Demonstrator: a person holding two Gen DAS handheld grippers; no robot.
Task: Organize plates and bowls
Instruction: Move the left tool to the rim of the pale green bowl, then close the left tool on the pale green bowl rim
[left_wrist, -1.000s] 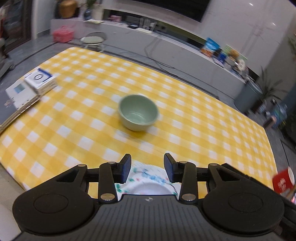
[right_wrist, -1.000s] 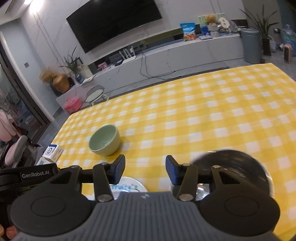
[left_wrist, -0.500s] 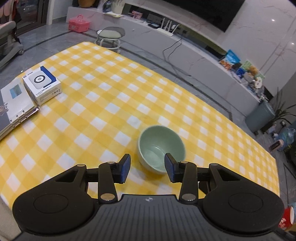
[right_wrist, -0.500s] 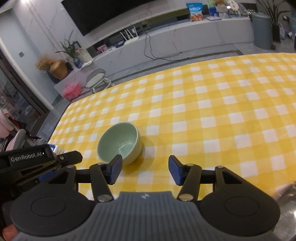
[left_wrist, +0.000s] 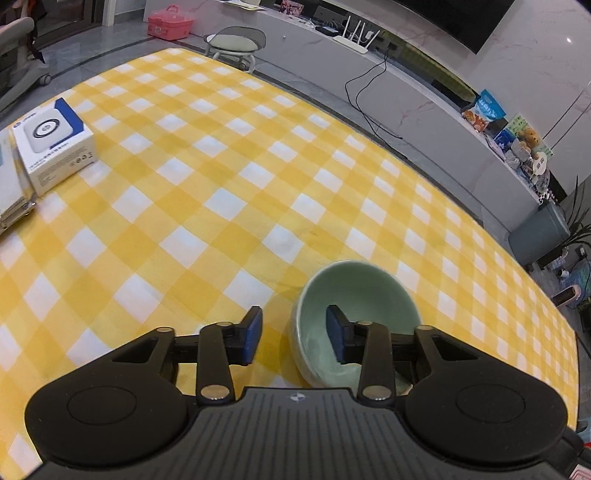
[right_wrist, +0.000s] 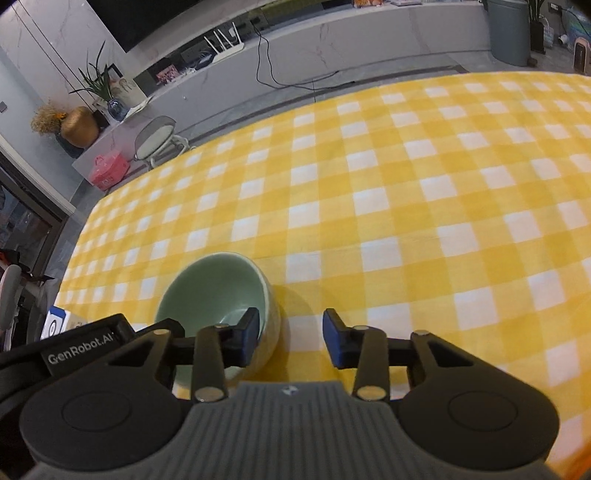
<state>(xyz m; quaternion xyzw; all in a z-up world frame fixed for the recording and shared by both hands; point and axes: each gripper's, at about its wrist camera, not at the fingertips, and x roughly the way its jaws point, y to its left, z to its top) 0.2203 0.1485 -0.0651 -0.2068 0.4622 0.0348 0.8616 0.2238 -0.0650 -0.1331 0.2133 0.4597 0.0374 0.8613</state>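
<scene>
1. Your left gripper (left_wrist: 294, 335) had its fingers spread, straddling the near-left rim of the bowl (left_wrist: 356, 299).
2. Your right gripper (right_wrist: 290, 338) was spread too, straddling the right rim.
3. The bowl sat upright on the desk (left_wrist: 221, 177).

Both views are evenly lit by soft indoor light from above, with no harsh glare; a small bright highlight sits on the marble wall (left_wrist: 569, 39). The green bowl (right_wrist: 218, 291) casts a soft shadow to its right on the checked tablecloth (right_wrist: 406, 192). Fisheye distortion bends the table edges strongly. The right wrist view is slightly blurred; the left is sharper.
</scene>
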